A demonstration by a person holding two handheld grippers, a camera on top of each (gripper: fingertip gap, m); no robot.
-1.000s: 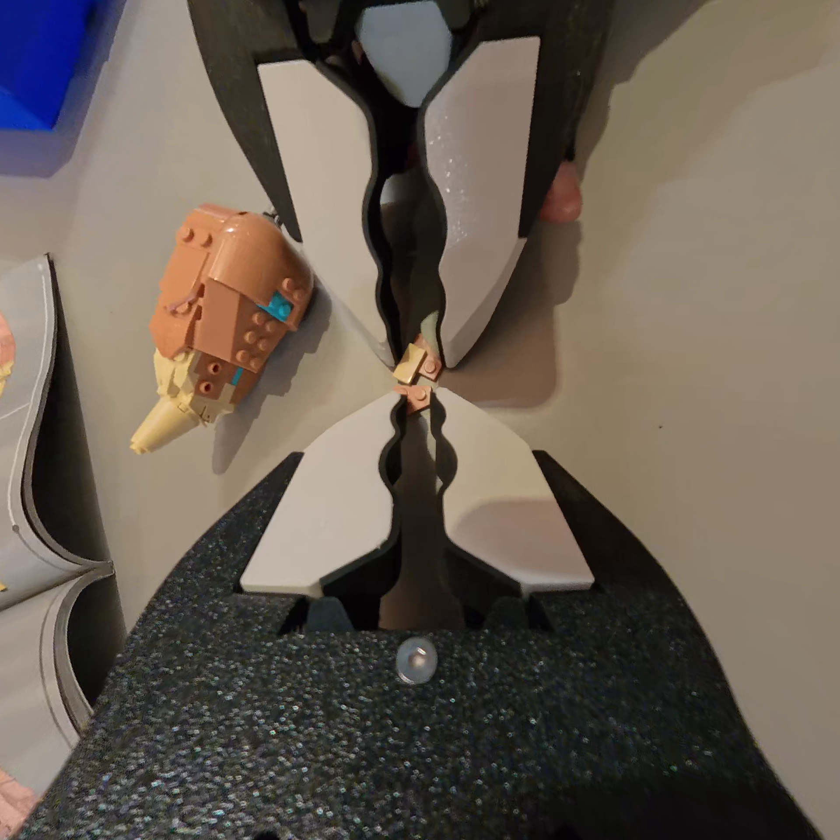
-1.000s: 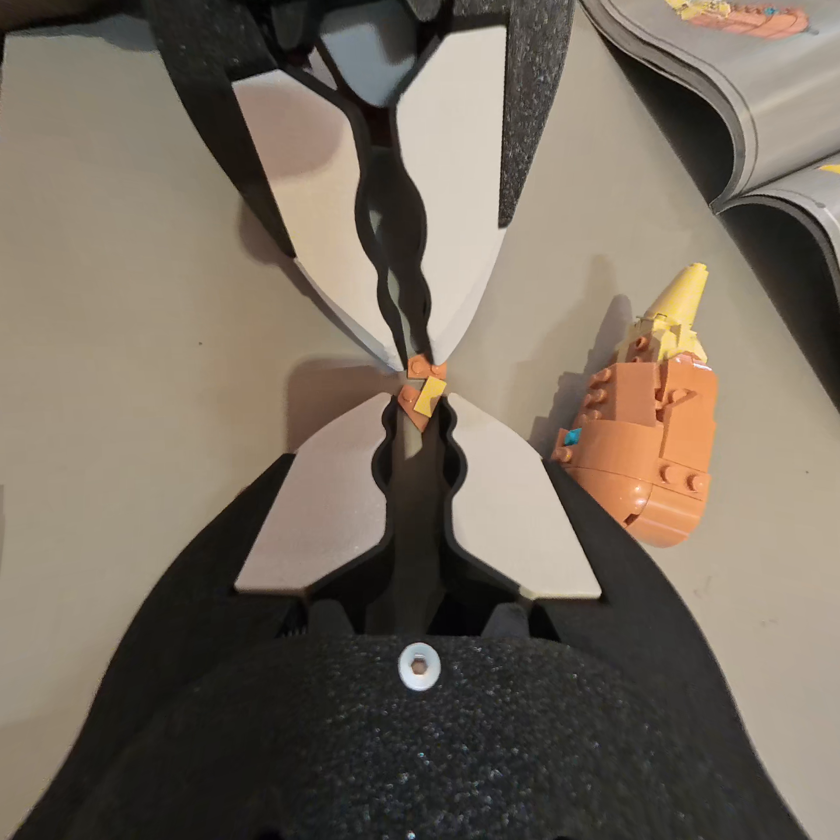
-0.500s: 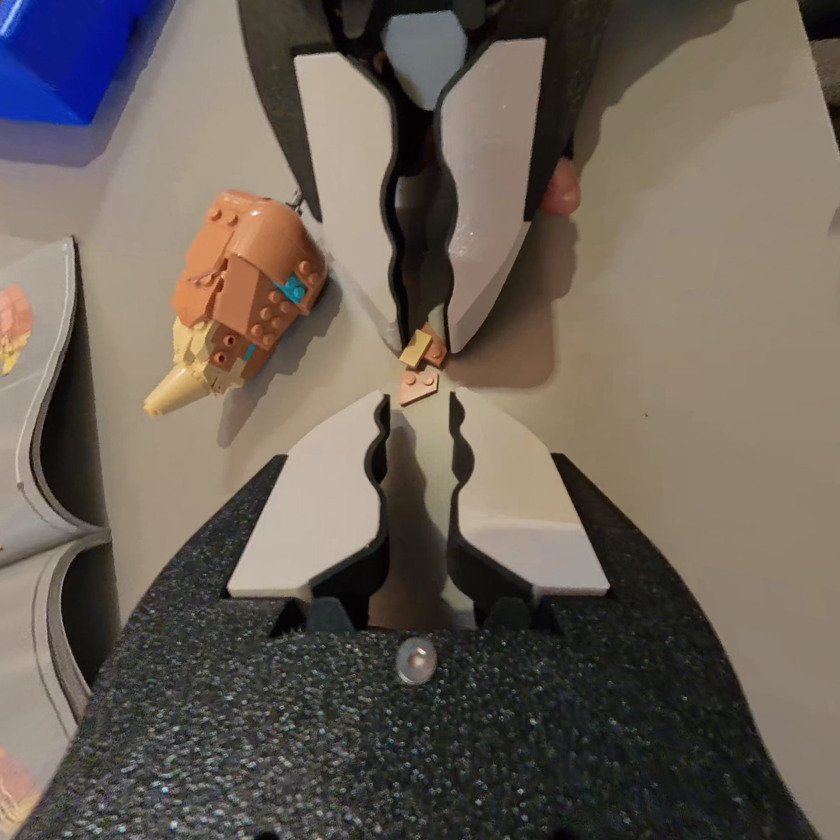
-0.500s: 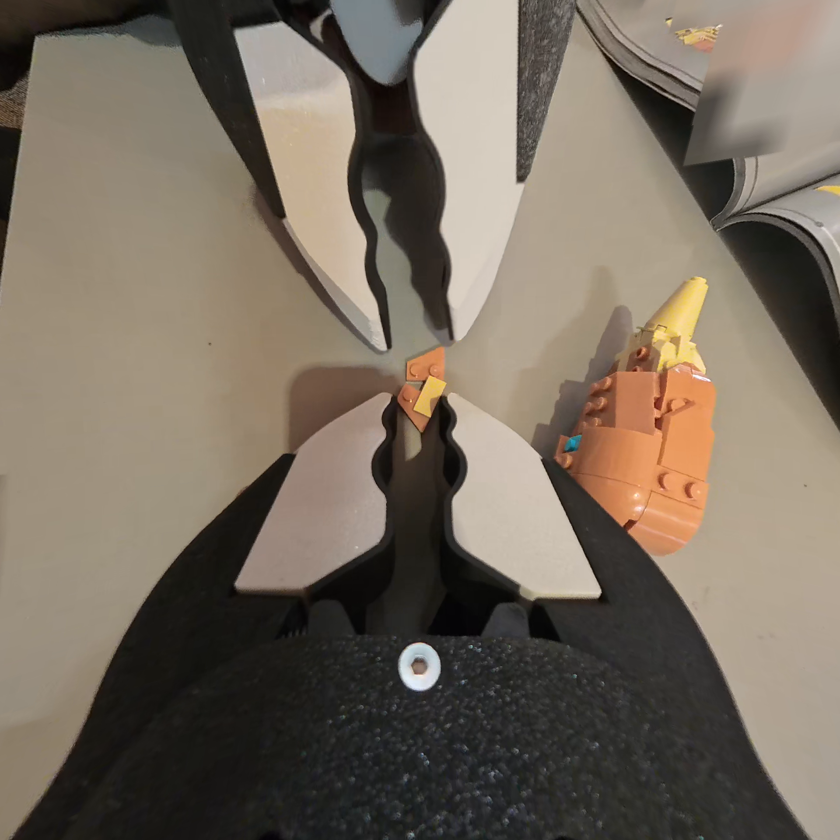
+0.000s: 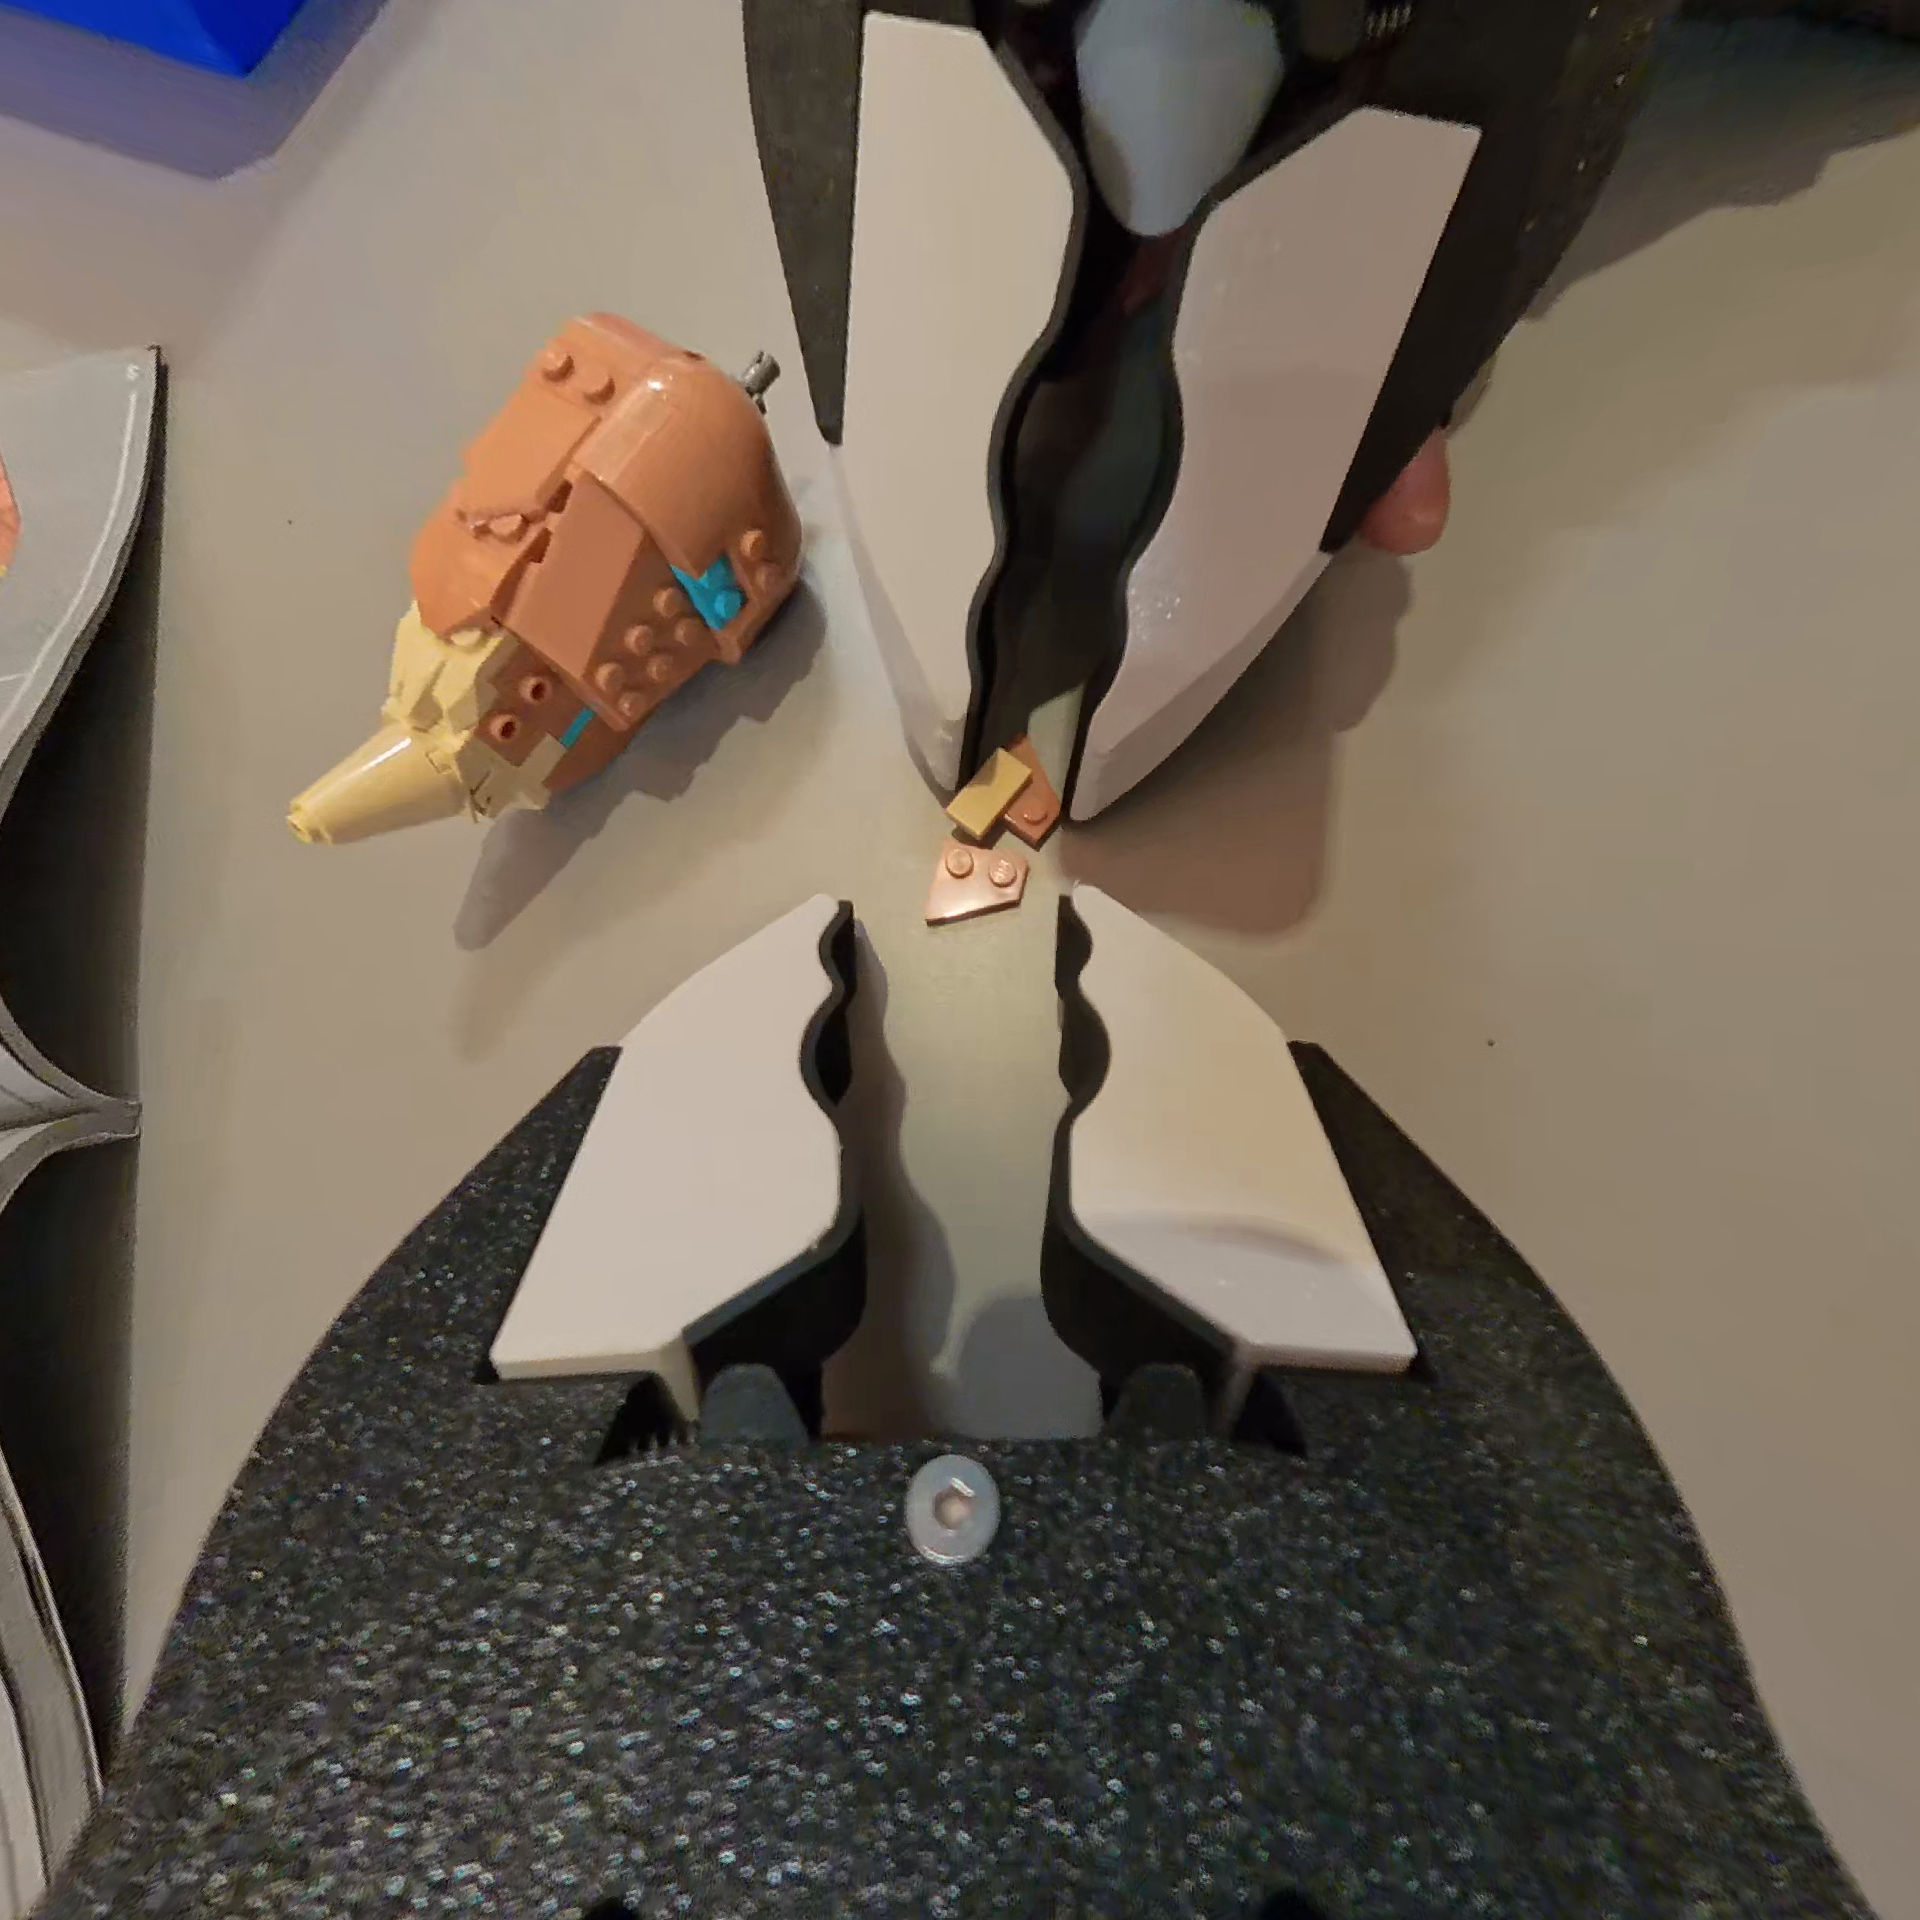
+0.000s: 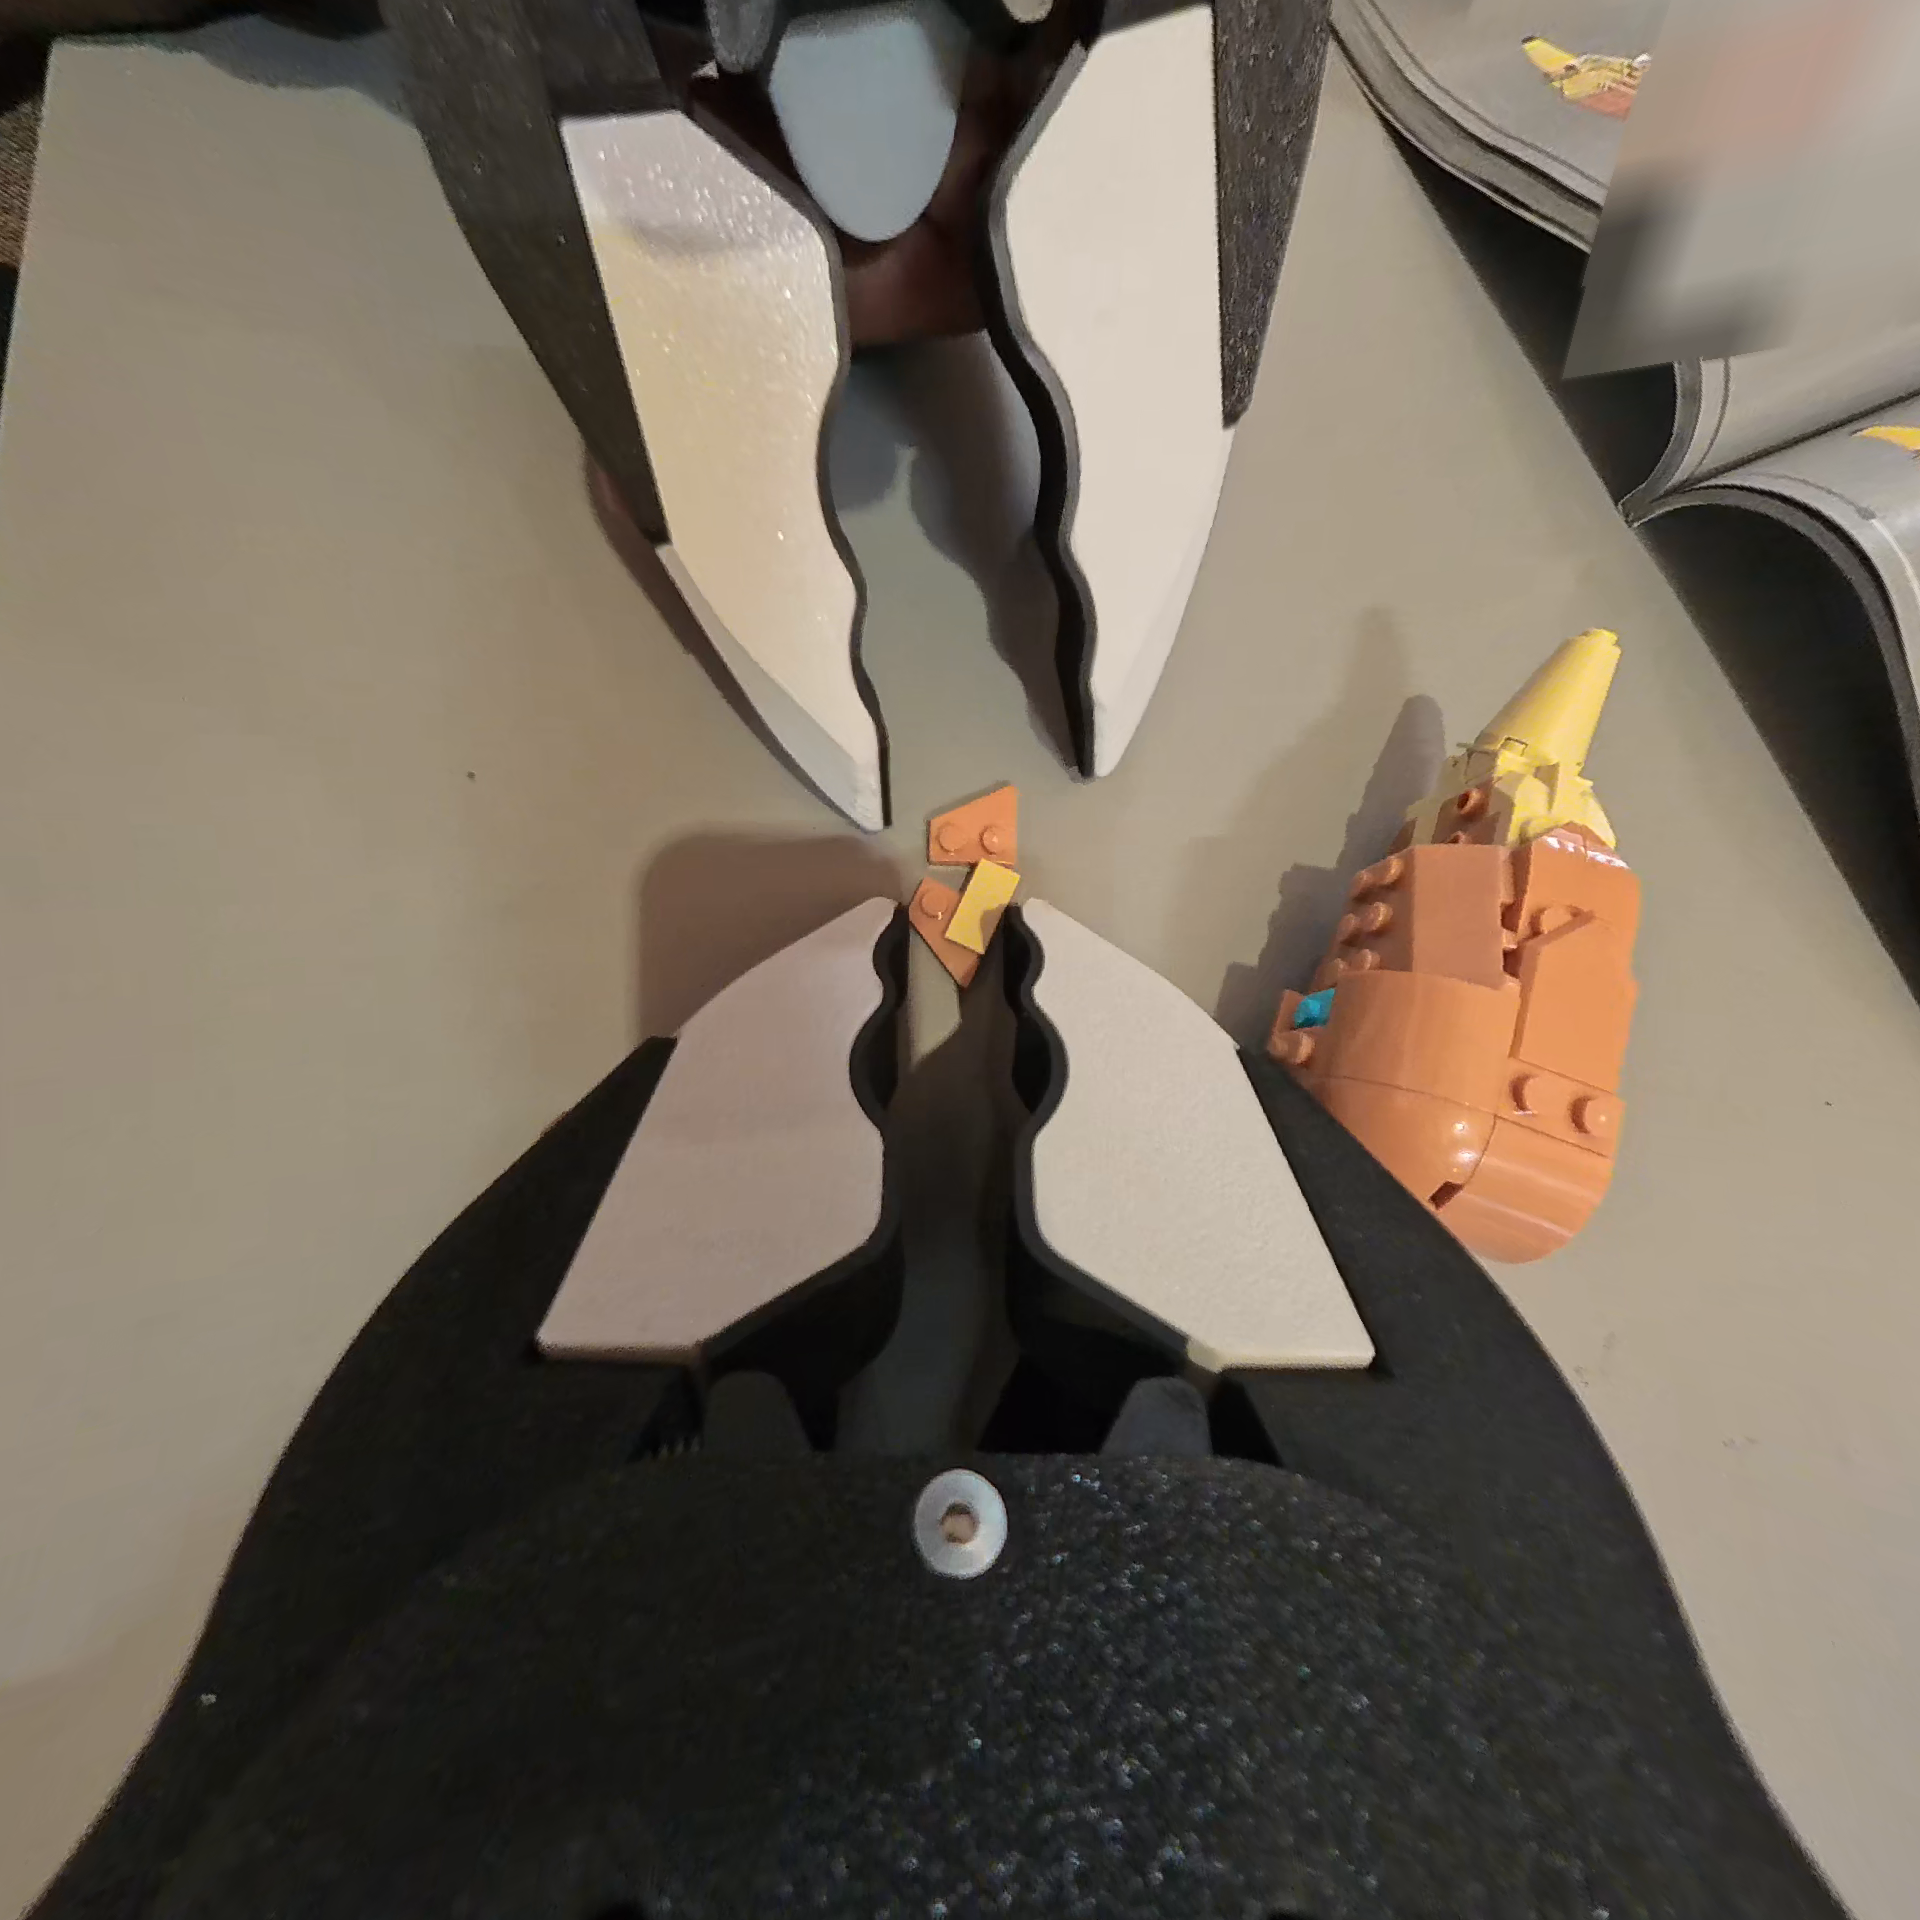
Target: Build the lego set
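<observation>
My right gripper is shut on a small brown plate with a tan tile on top. A second brown wedge plate sits against the tile's far end, and no finger touches it. My left gripper is open and empty, its tips just short of that wedge plate. In the left wrist view the right gripper comes in from the top and pinches the tiled plate. In the right wrist view the left gripper faces mine, jaws apart.
A brown and tan lego model with a cone tip lies on the grey table beside the grippers; it also shows in the right wrist view. An open instruction booklet lies past it. A blue bin sits far left. The tips of both grippers are at nearly the same place.
My left gripper has opened, let go of the wedge plate and drawn back a little. My right gripper has stayed shut on the tiled plate.
</observation>
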